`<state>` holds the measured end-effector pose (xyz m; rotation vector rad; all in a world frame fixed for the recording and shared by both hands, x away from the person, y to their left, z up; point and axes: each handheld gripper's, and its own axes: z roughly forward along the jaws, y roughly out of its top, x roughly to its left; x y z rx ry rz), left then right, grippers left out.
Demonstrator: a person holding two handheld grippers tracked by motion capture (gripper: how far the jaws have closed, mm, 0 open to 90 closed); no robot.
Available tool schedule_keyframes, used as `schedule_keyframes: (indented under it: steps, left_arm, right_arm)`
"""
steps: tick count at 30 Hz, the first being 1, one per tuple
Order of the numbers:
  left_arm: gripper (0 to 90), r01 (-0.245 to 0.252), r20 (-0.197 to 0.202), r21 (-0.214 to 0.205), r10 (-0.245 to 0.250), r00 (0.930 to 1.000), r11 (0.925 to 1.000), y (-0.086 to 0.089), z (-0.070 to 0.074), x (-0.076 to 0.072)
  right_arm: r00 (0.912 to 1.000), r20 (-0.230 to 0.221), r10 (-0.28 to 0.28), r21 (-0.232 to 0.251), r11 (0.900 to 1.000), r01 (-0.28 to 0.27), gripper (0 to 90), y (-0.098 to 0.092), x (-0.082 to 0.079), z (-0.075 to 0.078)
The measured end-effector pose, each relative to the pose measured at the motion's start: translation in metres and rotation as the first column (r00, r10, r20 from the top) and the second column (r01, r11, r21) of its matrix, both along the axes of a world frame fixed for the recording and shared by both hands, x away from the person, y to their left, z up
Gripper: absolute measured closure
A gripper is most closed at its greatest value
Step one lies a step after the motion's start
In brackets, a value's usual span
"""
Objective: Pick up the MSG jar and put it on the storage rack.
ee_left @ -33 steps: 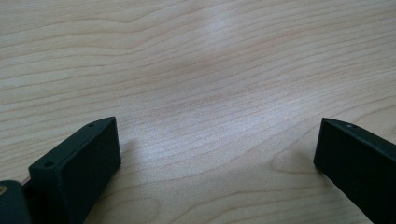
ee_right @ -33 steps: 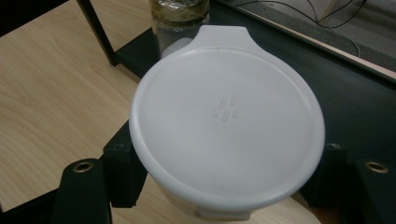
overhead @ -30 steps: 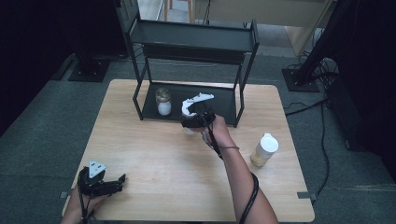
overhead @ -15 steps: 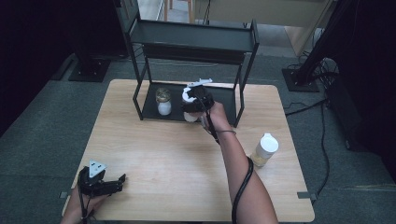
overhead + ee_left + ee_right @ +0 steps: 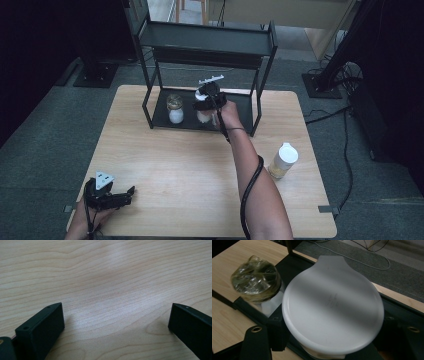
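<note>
- Gripping a white-lidded jar (image 5: pixel 333 307) from the sides, the right gripper (image 5: pixel 207 102) has its jaws closed on the body just under the lid, which keeps the jar upright and leaves its base free to go down flat.
- The jar is over the lower shelf of the black rack (image 5: pixel 159 119) at the far side of the wooden table (image 5: pixel 175 170), just right of a glass jar (image 5: pixel 174 108) capped with crinkled clear film; whether its base touches the shelf cannot be told.
- Judged from this, the grip stays on because the jar is not yet settled, and the space beside the neighbour is tight.
- The jar's lid is round, smooth and matt white with a small tab on its far edge, wider than the pale body below.
- The left gripper (image 5: pixel 115 322) rests at the table's near left corner, jaws wide apart and empty over bare wood, kept clear of the work.
- A similar white-capped jar (image 5: pixel 282 161) stands near the right edge of the table.
</note>
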<state>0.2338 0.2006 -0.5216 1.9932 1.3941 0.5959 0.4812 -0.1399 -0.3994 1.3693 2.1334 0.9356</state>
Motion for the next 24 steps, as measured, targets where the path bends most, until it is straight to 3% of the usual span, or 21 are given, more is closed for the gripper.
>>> schedule_keyframes:
  steps: [12,22,24]
  left_arm:
    - [0.4,-0.001,0.001,-0.001,0.001,1.0,1.0,0.0,0.0,0.0]
    - [0.4,-0.001,0.001,-0.001,0.001,1.0,1.0,0.0,0.0,0.0]
    - [0.4,0.0,0.001,0.0,0.0,1.0,1.0,0.0,0.0,0.0]
  right_arm:
    - [0.9998,-0.008,-0.017,-0.021,0.9996,0.017,30.6,0.012,0.013,-0.022]
    - [0.9998,0.008,-0.016,0.003,0.9999,0.016,30.0,0.01,0.014,-0.025]
    - [1.0,0.005,-0.008,0.012,0.9999,0.008,24.8,0.007,0.014,-0.026]
